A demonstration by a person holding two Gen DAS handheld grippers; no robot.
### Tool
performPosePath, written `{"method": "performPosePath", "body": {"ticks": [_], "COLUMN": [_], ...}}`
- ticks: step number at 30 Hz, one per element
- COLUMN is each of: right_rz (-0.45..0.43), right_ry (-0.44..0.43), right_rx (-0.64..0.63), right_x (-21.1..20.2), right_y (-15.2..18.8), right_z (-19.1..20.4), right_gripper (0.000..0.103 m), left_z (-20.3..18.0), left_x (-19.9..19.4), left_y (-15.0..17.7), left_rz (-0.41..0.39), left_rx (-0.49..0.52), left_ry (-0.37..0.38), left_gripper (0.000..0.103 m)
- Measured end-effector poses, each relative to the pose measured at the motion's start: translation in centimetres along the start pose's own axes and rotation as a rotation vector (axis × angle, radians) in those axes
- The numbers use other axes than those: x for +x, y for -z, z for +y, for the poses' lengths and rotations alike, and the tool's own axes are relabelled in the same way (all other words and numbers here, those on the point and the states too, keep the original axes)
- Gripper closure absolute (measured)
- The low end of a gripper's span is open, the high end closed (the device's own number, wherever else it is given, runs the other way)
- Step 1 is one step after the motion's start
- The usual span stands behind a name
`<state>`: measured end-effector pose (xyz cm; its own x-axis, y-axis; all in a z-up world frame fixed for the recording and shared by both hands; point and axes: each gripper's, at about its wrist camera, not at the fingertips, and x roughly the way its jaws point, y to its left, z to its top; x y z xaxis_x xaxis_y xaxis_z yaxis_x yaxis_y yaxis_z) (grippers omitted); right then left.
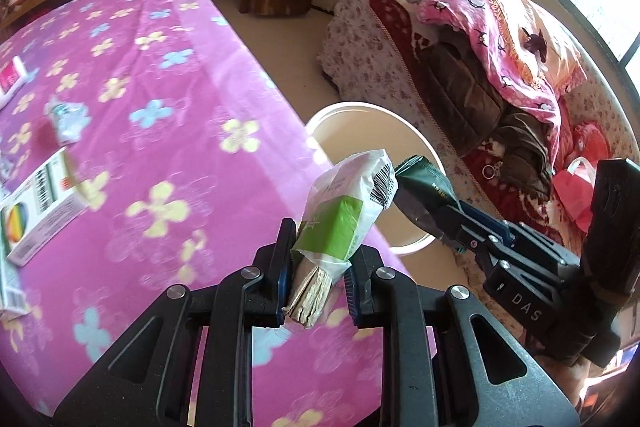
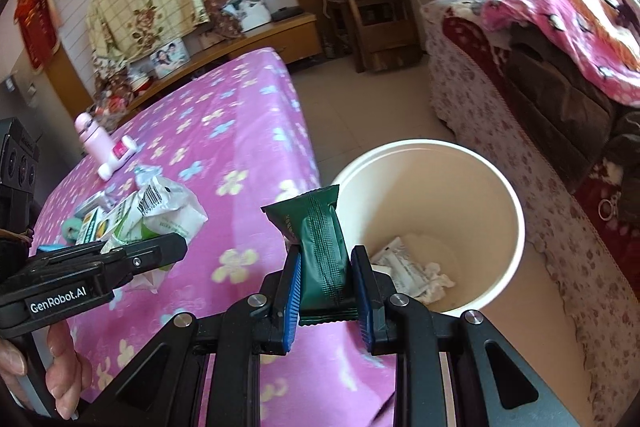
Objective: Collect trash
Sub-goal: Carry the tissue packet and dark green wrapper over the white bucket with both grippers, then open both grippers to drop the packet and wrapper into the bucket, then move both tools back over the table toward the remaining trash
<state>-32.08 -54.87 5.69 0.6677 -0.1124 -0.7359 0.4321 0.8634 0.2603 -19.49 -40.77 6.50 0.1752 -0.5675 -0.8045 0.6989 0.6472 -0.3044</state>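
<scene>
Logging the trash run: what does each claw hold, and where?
Left claw grips the white-green packet near its lower end; right claw pinches the dark green wrapper at its lower half.

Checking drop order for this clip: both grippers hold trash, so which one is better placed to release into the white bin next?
Right. The right gripper holds the dark green packet at the white bin's rim, while the left gripper's green-and-white wrapper is over the table edge.
</scene>
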Motion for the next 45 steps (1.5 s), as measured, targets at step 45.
{"method": "performPosePath", "body": {"ticks": [45], "right_rz": [0.035], "right_ry": [0.078], "right_rx": [0.085], "right_x": [3.1], "right_y": [-0.2], "right_z": [-1.8], "right_gripper": [0.053], "left_z": [1.5], "left_x": [1.7], "left_y": [-0.8], "left_rz": [-0.045], "left_rx": [-0.038], "left_ry": [-0.093], "left_gripper": [0.048]}}
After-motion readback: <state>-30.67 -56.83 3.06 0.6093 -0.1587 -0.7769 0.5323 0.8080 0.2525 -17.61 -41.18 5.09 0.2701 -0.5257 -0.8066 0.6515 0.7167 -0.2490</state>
